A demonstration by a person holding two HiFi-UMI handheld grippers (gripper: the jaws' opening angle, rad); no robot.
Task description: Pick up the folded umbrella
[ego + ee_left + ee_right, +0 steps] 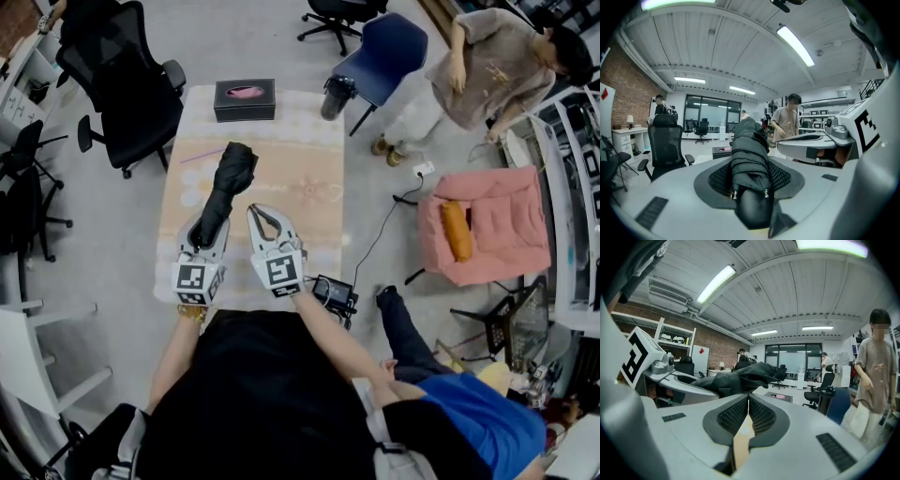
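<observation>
Head view: our left gripper [208, 230] clamps the umbrella [228, 178] over the table [309, 192]; our right gripper [265, 216] is closed, empty; a box [245, 100] lies beyond.

left gripper [212, 225]: jaws gripping, nearly level | right gripper [262, 217]: jaws together, alongside

We count one folded umbrella [225, 183], one tissue box [245, 100], one table [309, 178], and two grippers: left gripper [211, 225], right gripper [258, 214]. Around them stand one blue chair [384, 52] and one pink armchair [497, 234] holding one orange cushion [457, 230]. There seem to be three black office chairs [122, 84], though the frame edges cut some off.
</observation>
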